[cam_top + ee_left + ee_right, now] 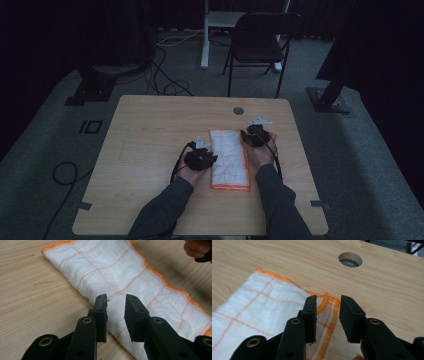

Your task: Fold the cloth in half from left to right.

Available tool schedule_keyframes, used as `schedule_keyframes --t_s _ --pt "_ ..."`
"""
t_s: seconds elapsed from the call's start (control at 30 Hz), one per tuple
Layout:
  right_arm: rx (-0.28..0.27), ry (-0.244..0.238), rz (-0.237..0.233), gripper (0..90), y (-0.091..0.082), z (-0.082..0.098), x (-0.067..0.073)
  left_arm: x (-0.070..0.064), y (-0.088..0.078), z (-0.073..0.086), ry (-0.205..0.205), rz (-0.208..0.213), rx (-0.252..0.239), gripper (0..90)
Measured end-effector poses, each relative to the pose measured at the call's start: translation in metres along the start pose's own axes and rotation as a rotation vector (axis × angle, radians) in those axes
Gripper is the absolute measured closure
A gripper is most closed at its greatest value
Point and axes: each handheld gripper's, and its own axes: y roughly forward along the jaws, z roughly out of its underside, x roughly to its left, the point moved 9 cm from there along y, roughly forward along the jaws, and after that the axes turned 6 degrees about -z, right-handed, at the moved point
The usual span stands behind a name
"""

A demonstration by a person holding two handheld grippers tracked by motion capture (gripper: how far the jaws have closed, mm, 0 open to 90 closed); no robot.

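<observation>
Folded cloth (230, 159), orange edges flat

The folded cloth (229, 159) is the landmark on the table (150, 150). Left of the cloth the wood lies bare and wide out to the edge. Beyond the cloth's far end a round cable hole (238, 110) interrupts the surface. Right of the cloth runs a narrower bare strip. A folding chair (260, 40) stands well beyond the cloth, off the table.

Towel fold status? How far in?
Done: the towel lies folded into a narrow strip on the table. In hand: nothing; the right gripper stands open over the far orange-edged corner, and the left gripper open over the long edge. Left: possibly another fold.
</observation>
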Motion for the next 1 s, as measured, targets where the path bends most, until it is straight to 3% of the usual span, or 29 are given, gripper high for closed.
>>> schedule_keyframes --t_s 0.2,0.37,0.43,0.67,0.77,0.87,1.0 --pt "0.007 0.073 -0.037 61.9 0.01 0.001 0.004 -0.009 0.002 0.005 0.027 0.016 0.016 72.5" --pt "-0.015 0.092 -0.046 61.8 0.009 -0.002 0.004 -0.012 0.006 0.01 0.03 0.019 0.028 72.5" --pt "0.011 0.08 -0.039 61.9 0.012 0.001 0.005 -0.013 0.006 0.011 0.032 0.019 0.032 72.5" --pt "0.062 0.133 -0.037 60.6 0.022 0.015 0.003 -0.013 0.007 0.013 0.036 0.02 0.037 72.5" --pt "0.077 0.159 -0.054 67.5 0.022 0.019 0.004 -0.014 0.007 0.015 0.036 0.021 0.039 72.5" --pt "0.085 0.139 -0.06 81.9 0.022 0.021 0.007 -0.015 0.009 0.018 0.04 0.023 0.046 72.5" --pt "0.074 0.118 -0.048 86.8 0.019 0.019 0.008 -0.016 0.01 0.019 0.047 0.023 0.05 72.4"
